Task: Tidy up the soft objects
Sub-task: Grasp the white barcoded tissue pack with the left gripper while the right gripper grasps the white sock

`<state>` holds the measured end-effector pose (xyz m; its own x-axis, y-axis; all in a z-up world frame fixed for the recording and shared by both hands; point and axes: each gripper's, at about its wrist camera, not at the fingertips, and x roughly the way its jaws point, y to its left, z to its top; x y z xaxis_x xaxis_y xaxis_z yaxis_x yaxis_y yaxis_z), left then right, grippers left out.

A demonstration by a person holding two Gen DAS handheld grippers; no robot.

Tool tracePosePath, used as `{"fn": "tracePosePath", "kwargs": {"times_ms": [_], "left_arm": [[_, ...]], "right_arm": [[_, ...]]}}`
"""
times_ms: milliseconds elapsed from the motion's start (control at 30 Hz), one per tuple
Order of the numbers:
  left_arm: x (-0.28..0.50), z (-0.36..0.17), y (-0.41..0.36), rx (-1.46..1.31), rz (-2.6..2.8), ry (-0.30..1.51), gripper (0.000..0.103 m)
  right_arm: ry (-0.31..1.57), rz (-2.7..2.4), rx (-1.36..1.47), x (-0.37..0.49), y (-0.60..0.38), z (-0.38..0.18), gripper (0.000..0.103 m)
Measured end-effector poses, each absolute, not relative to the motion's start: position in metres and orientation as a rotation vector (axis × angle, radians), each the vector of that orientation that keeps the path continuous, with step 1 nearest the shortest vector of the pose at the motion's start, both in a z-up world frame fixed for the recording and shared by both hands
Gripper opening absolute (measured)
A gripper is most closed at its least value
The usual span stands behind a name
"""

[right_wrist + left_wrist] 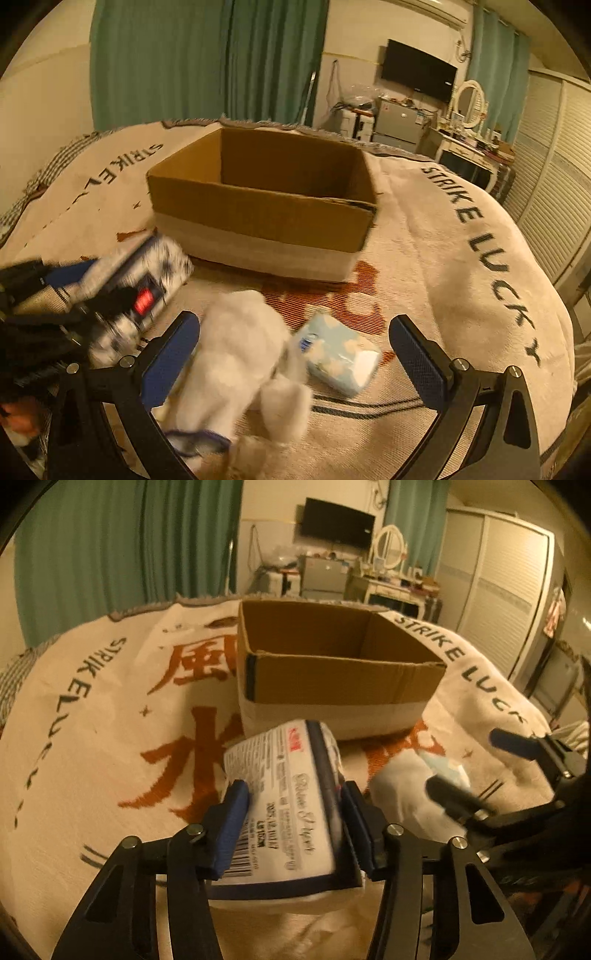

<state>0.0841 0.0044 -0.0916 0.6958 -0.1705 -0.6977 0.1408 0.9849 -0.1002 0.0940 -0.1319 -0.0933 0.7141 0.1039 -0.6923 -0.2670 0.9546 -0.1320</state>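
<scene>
My left gripper (pixel 293 819) is shut on a white tissue pack with dark blue trim (pixel 284 805), held just above the blanket in front of an open cardboard box (pixel 332 679). The pack also shows in the right wrist view (pixel 147 280), blurred. My right gripper (pixel 295 354) is open, its jaws wide apart, over a white plush toy (pixel 240 354) lying on the blanket. A light blue tissue pack (pixel 340 354) lies beside the toy, between the fingers. The right gripper shows in the left wrist view (pixel 476 771) above the plush toy (pixel 402 790).
A cream blanket with orange characters and "STRIKE LUCKY" lettering (pixel 480 258) covers the bed. The box (pixel 266 206) stands in its middle and looks empty. Behind are green curtains (pixel 110 554), a wall television (pixel 334 522), a dressing table (pixel 391 583) and a wardrobe (pixel 498 590).
</scene>
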Motion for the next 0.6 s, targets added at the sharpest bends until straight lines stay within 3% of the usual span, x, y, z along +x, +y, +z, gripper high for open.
{"fn": "tracePosePath", "kwargs": {"times_ms": [100, 267, 367, 400, 567, 600], "left_arm": [[0.091, -0.102, 0.01, -0.055, -0.176, 0.817, 0.049], [0.096, -0.117, 0.016, -0.084, -0.172, 0.866, 0.051], [0.093, -0.118, 0.018, -0.099, -0.176, 0.868, 0.052], [0.092, -0.117, 0.018, -0.104, -0.177, 0.869, 0.053], [0.08, -0.105, 0.017, -0.121, -0.214, 0.855, 0.068], [0.077, -0.102, 0.014, -0.12, -0.224, 0.851, 0.077]], "right_arm": [[0.787, 0.231, -0.24, 0.102, -0.121, -0.105, 0.102], [0.846, 0.266, -0.261, 0.109, -0.109, -0.125, 0.088], [0.872, 0.298, -0.247, 0.111, -0.107, -0.131, 0.064], [0.879, 0.311, -0.232, 0.112, -0.108, -0.132, 0.051], [0.855, 0.323, -0.187, 0.107, -0.119, -0.126, 0.038], [0.85, 0.324, -0.183, 0.105, -0.12, -0.124, 0.038]]}}
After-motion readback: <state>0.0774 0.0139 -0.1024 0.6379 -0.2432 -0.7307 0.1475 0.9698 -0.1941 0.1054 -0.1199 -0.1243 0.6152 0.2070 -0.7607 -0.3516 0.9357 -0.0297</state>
